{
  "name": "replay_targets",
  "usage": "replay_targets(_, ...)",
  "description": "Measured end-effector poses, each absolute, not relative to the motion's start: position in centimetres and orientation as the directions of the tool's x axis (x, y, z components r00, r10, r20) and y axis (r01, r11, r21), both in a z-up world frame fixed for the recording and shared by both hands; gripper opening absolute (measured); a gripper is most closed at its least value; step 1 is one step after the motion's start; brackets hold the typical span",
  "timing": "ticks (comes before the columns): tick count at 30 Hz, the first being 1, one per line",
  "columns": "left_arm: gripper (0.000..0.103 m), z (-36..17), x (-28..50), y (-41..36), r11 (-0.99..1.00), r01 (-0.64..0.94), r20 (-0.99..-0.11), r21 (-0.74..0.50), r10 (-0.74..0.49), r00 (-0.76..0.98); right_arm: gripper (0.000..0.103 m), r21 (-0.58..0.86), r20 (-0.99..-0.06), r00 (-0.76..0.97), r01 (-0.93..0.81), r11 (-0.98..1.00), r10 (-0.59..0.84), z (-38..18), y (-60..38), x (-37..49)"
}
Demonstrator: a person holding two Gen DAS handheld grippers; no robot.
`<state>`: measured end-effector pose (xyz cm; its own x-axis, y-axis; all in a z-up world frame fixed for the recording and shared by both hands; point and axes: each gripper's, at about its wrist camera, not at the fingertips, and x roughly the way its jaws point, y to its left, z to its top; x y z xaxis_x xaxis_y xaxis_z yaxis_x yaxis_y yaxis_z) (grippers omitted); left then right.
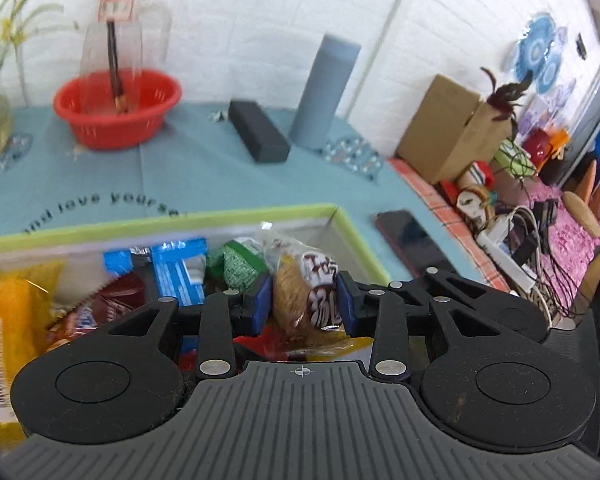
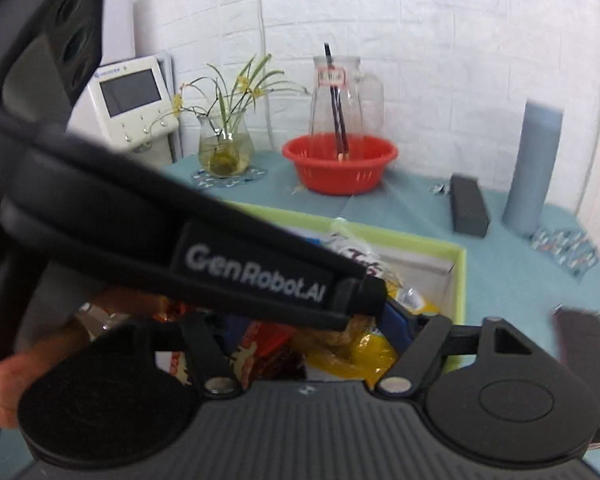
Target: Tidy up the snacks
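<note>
Left wrist view: left tool (image 1: 304, 304) grips the upright snack bag (image 1: 306, 296) at centre, above the box (image 1: 260, 216); right tool's (image 2: 300, 320) state I cannot tell.

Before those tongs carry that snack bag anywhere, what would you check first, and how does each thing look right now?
1. Left tongs gripping the clear bag of brown snacks with a brown-and-white label: ok, blue pads press both sides.
2. Bag clear of the other packets in the green-rimmed box: cannot tell.
3. Right tongs empty: cannot tell, the left tool blocks the view.
4. Space between the two tools: not ok, they overlap in the right view.
5. Red plastic colander out of the way: ok.
</note>
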<state>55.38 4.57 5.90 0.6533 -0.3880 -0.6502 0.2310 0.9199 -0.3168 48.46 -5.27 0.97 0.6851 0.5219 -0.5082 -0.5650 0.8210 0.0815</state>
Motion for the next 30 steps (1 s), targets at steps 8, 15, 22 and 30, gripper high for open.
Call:
replay_targets(8,0.04,8.3,51.8,5.3,0.918,0.258,-0.564,-0.301,-0.39,0.728,0.094,0.003,-0.405,0.761,-0.554,0.832,0.508,3.6,-6.2,43.9)
replay_targets(15,0.05,9.2,42.4,6.7,0.863,0.368,-0.494,-0.345,-0.5,0.711,0.094,0.022,-0.457,0.752,-0.525,0.851,0.476,0.8,-9.4,34.8)
replay_targets(22,0.039,1.3,42.3,4.1,0.869,0.328,-0.679,-0.371,-0.495,0.542,0.094,0.09,-0.596,0.664,-0.505,0.859,0.452,-4.6,-8.5,34.8)
replay_targets(30,0.017,-0.5,44.6,2.8,0.869,0.303,-0.709,-0.391,-0.494,0.503,0.095,0.083,-0.61,0.63,-0.551,0.83,0.48,-5.0,-6.6,35.5)
